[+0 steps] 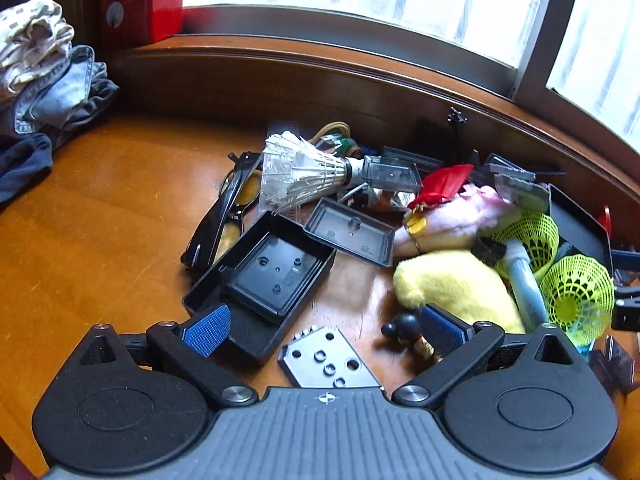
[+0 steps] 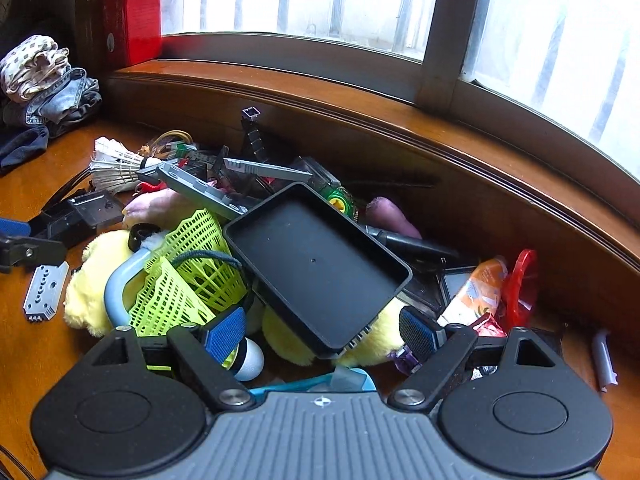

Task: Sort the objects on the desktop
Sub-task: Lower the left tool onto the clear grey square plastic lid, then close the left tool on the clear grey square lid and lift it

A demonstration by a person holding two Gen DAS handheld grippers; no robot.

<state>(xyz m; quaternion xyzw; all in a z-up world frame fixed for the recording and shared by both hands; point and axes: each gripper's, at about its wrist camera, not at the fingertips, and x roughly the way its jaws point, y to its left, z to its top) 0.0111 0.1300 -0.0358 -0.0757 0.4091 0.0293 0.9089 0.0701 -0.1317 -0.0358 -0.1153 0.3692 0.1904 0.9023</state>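
A jumble lies on the wooden desk (image 1: 100, 216). My left gripper (image 1: 325, 330) is open and low over a perforated metal plate (image 1: 326, 356), its left pad at the rim of an open black box (image 1: 260, 276). Around them lie a white feather shuttlecock (image 1: 300, 172), glasses (image 1: 228, 208) and a yellow plush (image 1: 456, 284). My right gripper (image 2: 320, 334) is open too. The near corner of a tilted black tray (image 2: 316, 264) sits between its pads, untouched. Green plastic shuttlecocks (image 2: 192, 264) lean on the tray's left.
Folded clothes (image 1: 48, 80) are piled at the far left, with a red box (image 1: 140, 0) on the raised window ledge (image 1: 360, 68) behind. An orange snack packet (image 2: 476, 292), a red plastic disc (image 2: 520, 288) and a white tube (image 2: 604, 360) lie at the right.
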